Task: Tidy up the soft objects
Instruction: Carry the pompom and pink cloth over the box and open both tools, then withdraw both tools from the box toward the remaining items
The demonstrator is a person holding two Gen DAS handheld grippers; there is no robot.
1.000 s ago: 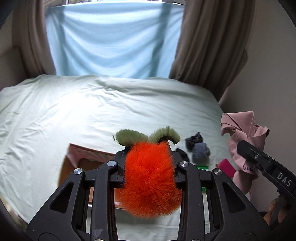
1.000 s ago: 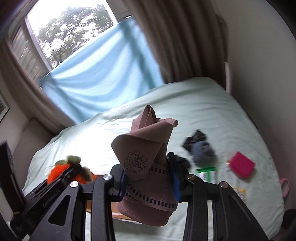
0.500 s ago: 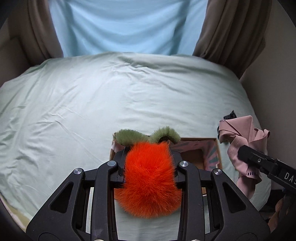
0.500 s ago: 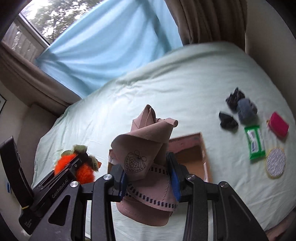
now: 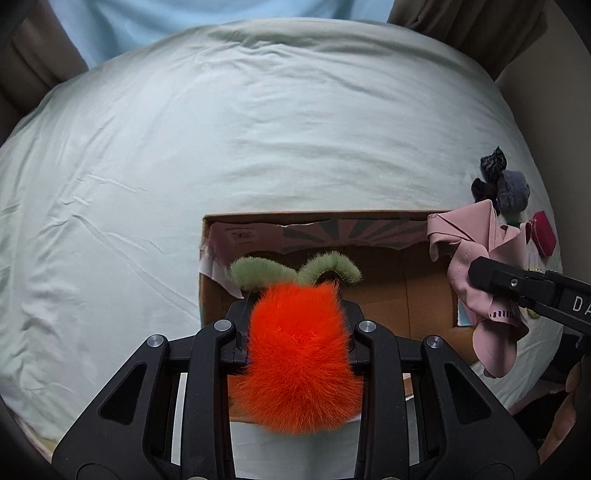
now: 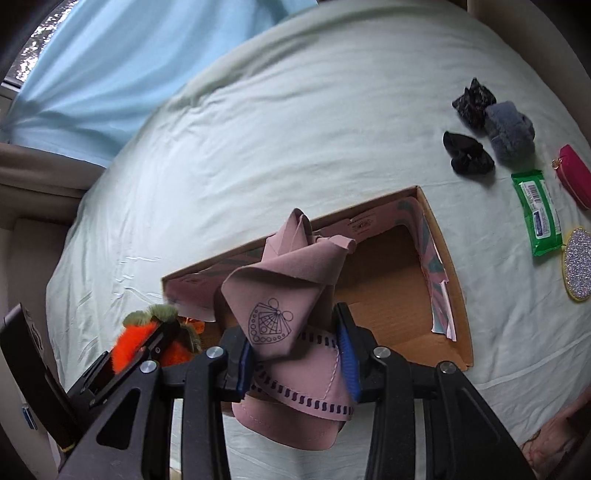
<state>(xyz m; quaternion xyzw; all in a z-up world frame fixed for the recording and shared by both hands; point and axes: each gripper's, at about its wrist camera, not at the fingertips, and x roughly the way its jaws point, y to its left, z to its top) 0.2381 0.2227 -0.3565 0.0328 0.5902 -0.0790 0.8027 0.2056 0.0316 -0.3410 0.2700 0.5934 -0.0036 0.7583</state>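
My left gripper (image 5: pixel 297 317) is shut on a fluffy orange carrot plush (image 5: pixel 299 354) with green leaves. It hangs over the near left part of an open cardboard box (image 5: pixel 388 218) on the bed. My right gripper (image 6: pixel 295 354) is shut on a folded pink cloth (image 6: pixel 291 295) with a dark printed pattern, held over the box (image 6: pixel 443 258). The box interior looks bare where it shows. The plush also shows in the right wrist view (image 6: pixel 147 336), and the cloth in the left wrist view (image 5: pixel 480 258).
On the pale green bed sheet (image 6: pixel 258 129), right of the box, lie two black hair scrunchies (image 6: pixel 467 153), a grey fluffy item (image 6: pixel 509 131), a green wipes pack (image 6: pixel 537 218), a magenta pouch (image 6: pixel 574 175) and a glittery round disc (image 6: pixel 578 264). Curtains (image 5: pixel 461 22) hang behind.
Both grippers have moved forward and tilted down over the bed with their loads. The box, first off to the side, now lies right beneath them.
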